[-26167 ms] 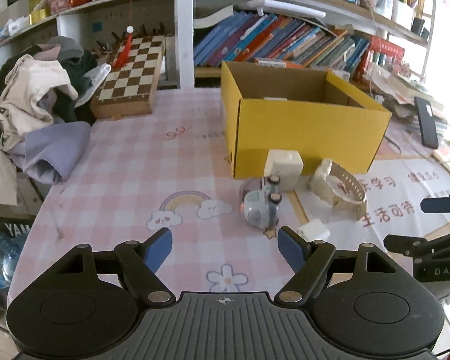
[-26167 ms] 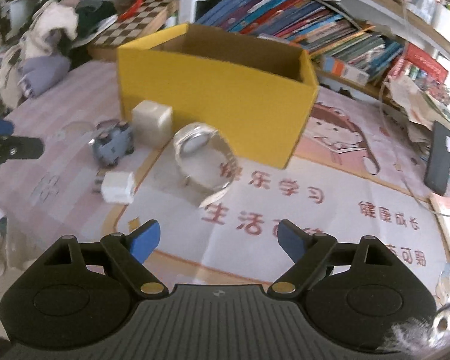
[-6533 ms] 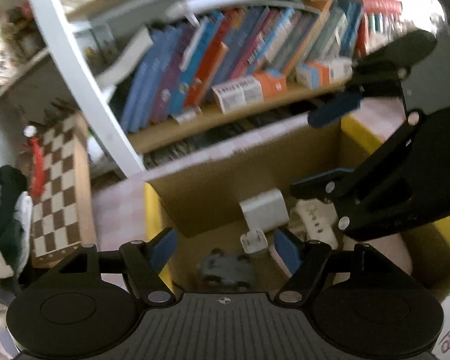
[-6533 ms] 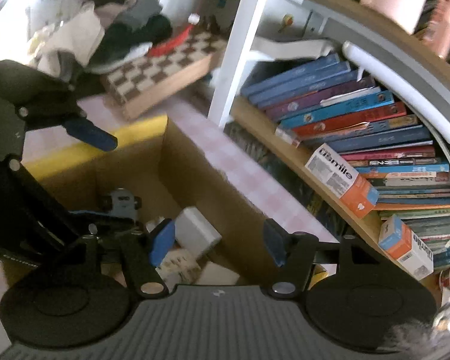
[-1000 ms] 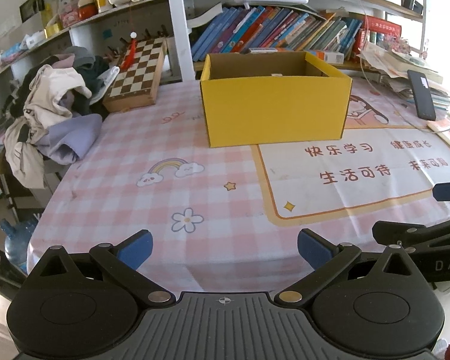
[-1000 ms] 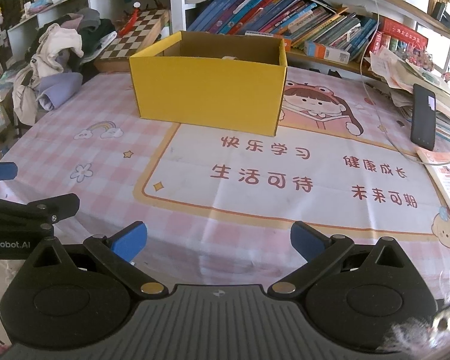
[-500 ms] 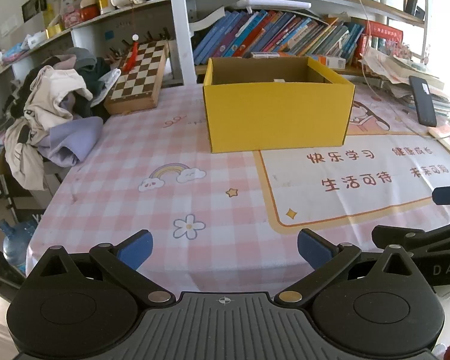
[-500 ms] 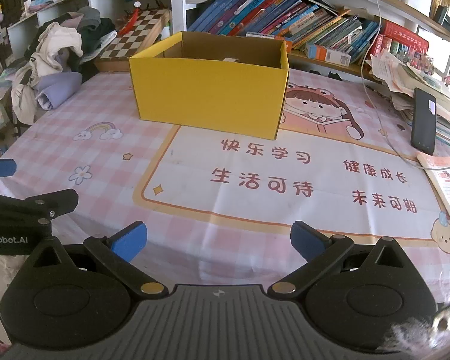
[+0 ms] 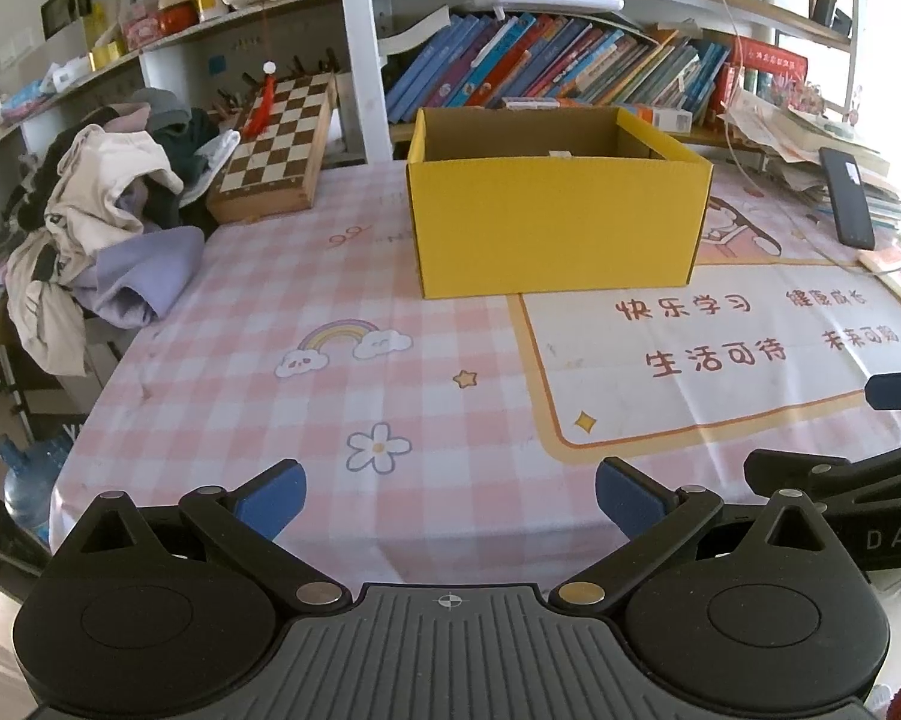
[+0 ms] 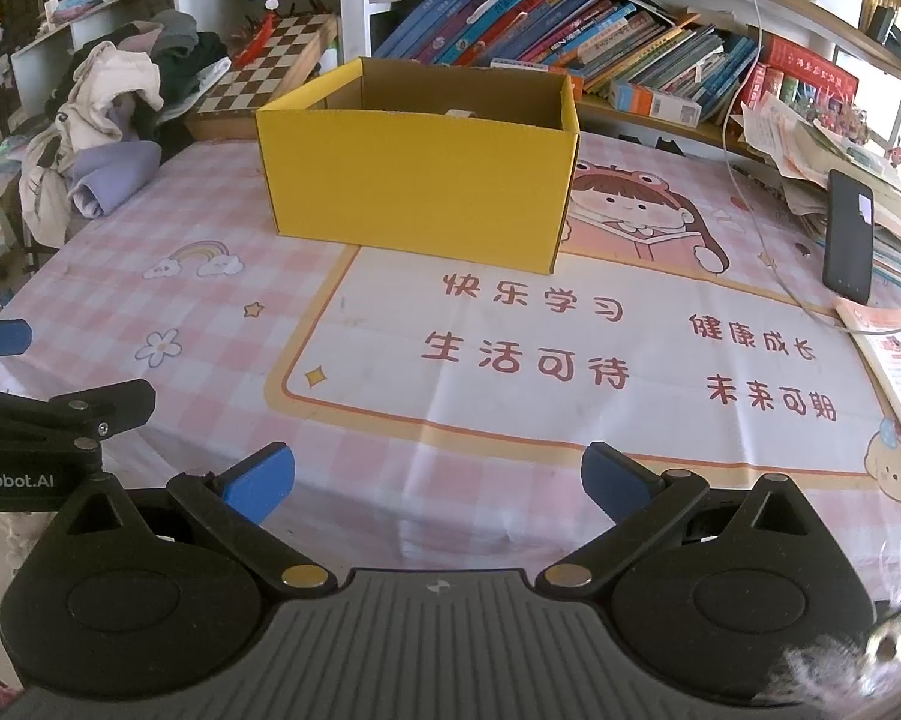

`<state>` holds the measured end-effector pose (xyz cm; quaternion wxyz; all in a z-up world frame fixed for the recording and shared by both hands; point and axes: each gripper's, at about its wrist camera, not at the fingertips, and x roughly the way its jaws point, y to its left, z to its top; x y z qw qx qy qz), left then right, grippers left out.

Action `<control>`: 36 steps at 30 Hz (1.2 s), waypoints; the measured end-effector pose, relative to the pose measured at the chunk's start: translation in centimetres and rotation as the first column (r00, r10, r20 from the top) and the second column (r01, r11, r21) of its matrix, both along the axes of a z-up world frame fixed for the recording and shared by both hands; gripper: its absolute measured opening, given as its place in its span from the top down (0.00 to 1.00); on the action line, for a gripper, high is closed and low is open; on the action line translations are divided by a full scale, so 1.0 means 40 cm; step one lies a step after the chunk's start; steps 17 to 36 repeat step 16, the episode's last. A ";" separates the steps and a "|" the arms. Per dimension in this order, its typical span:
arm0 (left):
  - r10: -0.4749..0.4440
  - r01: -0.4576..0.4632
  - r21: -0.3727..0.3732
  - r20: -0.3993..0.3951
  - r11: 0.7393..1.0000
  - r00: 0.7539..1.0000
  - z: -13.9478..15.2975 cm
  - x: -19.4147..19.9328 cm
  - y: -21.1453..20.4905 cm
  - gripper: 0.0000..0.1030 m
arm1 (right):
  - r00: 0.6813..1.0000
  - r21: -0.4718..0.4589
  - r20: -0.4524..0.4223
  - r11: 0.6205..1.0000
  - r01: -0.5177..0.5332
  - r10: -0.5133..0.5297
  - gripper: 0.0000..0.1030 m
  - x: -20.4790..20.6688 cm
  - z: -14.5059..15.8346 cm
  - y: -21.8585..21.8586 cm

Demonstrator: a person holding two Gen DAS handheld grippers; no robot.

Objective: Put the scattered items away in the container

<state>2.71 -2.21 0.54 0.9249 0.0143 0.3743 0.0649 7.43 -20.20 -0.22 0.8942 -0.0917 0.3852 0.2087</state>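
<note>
The yellow cardboard box point(image 9: 555, 228) point(image 10: 417, 186) stands on the pink checked tablecloth point(image 9: 342, 396), well ahead of both grippers. Only a small white edge of something point(image 9: 559, 153) shows above its front wall; the rest of its inside is hidden. My left gripper point(image 9: 450, 495) hangs open over the table's near edge with nothing between its blue pads. My right gripper point(image 10: 437, 477) is open too and holds nothing. Each gripper shows at the side of the other's view.
A chessboard point(image 9: 279, 141) and a heap of clothes point(image 9: 102, 222) lie at the back left. A black phone point(image 10: 849, 237), a cable and stacked papers sit at the right. Bookshelves point(image 9: 558, 78) rise behind the box. A printed mat point(image 10: 570, 348) covers the table's right half.
Both grippers have drifted slightly nearer the box over the last second; they stay open. The small items that once lay in front of the box are no longer on the cloth.
</note>
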 end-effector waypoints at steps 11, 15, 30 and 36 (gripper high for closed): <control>0.000 0.000 -0.019 0.000 1.000 1.000 -0.004 0.006 0.008 0.00 | 1.000 -0.005 -0.005 1.000 0.002 -0.002 0.00 0.002 -0.008 0.004; 0.000 0.000 -0.025 -0.005 1.000 1.000 -0.007 0.012 0.012 0.00 | 1.000 -0.008 -0.010 1.000 0.002 -0.002 0.00 0.007 -0.012 0.009; 0.001 -0.001 -0.029 -0.004 1.000 1.000 -0.006 0.014 0.013 0.00 | 1.000 -0.008 -0.012 1.000 0.002 -0.002 0.00 0.009 -0.012 0.009; 0.001 -0.001 -0.029 -0.004 1.000 1.000 -0.006 0.014 0.013 0.00 | 1.000 -0.008 -0.012 1.000 0.002 -0.002 0.00 0.009 -0.012 0.009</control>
